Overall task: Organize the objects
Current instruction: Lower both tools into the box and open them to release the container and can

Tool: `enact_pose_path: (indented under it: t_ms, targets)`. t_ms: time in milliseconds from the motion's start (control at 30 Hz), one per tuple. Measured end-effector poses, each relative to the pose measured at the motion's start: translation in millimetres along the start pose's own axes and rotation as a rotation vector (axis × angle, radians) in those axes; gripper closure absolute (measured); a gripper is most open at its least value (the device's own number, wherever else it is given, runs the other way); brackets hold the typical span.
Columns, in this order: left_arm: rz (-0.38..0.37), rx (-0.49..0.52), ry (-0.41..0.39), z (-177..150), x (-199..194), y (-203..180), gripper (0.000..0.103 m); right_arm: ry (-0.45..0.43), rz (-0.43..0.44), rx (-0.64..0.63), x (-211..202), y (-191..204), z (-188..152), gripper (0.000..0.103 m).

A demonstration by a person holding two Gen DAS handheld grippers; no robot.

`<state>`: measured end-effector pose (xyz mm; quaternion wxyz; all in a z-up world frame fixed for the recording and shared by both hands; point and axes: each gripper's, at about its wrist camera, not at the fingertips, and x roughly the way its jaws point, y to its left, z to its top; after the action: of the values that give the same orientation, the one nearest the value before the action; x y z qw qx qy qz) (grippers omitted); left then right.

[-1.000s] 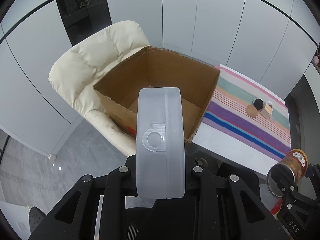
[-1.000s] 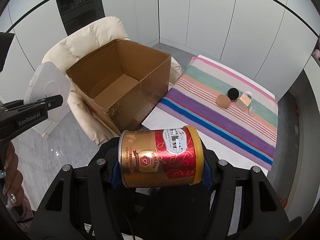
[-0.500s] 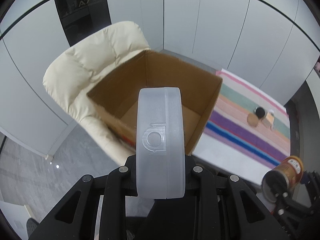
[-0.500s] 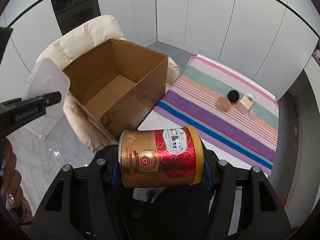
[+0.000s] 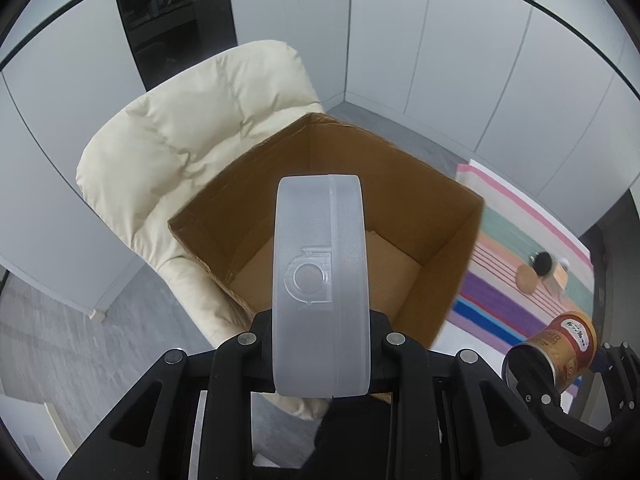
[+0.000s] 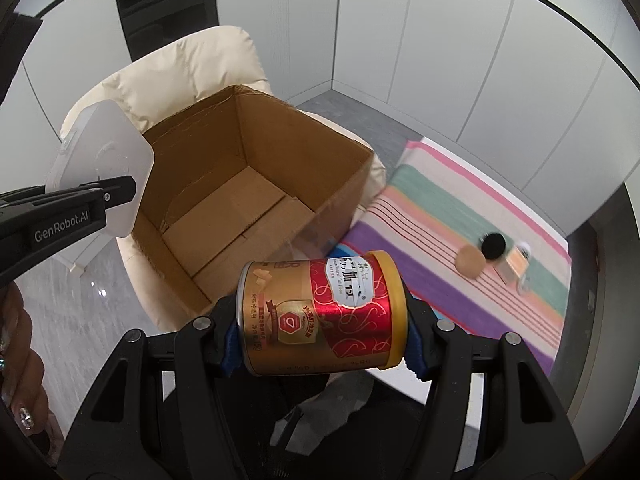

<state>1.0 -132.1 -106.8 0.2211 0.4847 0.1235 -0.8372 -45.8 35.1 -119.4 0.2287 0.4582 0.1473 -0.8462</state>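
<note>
My left gripper [image 5: 320, 344] is shut on a translucent white plastic case [image 5: 319, 280], held on edge above the near rim of an open cardboard box [image 5: 400, 208]. From the right wrist view the same case [image 6: 104, 168] shows at the far left, beside the box [image 6: 256, 184]. My right gripper [image 6: 322, 344] is shut on a red and gold can [image 6: 320, 316] lying sideways between blue pads, just short of the box's near corner. That can [image 5: 556, 348] also shows at the lower right of the left wrist view. The box holds nothing.
The box rests on a cream padded armchair [image 5: 192, 136]. To the right lies a striped cloth [image 6: 460, 216] on a white table, with a black round lid [image 6: 493, 245], a tan disc [image 6: 471, 262] and a small bottle [image 6: 516, 264]. White wall panels stand behind. A hand [image 6: 16, 344] shows at far left.
Both grippers have carried their loads toward the box, which now looks larger and nearer in both views. The grips on the case and the can are unchanged.
</note>
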Motion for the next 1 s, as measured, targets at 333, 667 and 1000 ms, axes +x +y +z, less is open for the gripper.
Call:
enact_pose_path:
  t_ms: [333, 667, 1000]
  targets:
    - [0.05, -0.038, 0.054, 23, 57, 18, 0.075, 0.033, 0.035, -0.065, 60, 24, 41, 0.039]
    - [0.033, -0.025, 0.055, 30, 80, 21, 0.074, 0.041, 0.053, -0.071, 95, 38, 62, 0.039]
    - [0.032, 0.037, -0.082, 30, 53, 15, 0.0, -0.002, 0.121, -0.037, 93, 36, 64, 0.002]
